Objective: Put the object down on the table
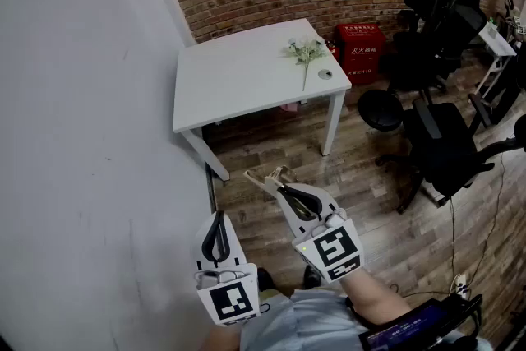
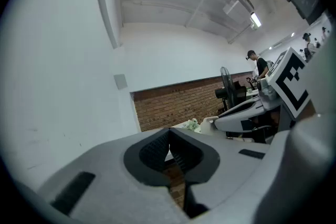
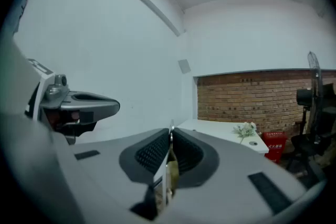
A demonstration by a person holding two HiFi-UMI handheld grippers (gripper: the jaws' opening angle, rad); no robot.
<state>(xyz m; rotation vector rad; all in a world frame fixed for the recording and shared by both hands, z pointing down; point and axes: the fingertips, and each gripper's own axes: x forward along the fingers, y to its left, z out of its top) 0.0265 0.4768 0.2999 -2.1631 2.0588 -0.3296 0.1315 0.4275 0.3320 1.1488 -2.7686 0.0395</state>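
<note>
The right gripper (image 1: 282, 188) is clamped on a thin flat object (image 1: 265, 178) that pokes out beyond its tips. Just left of it, the left gripper (image 1: 218, 215) has its jaws together, empty. The white desk (image 1: 238, 82) stands well ahead of both.

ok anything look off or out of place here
Nothing looks spilled or broken. The one loose thing is a flower sprig lying flat on the white table near its right edge, with no vase. The right claw is shut on a thin flat object, well short of the table.
</note>
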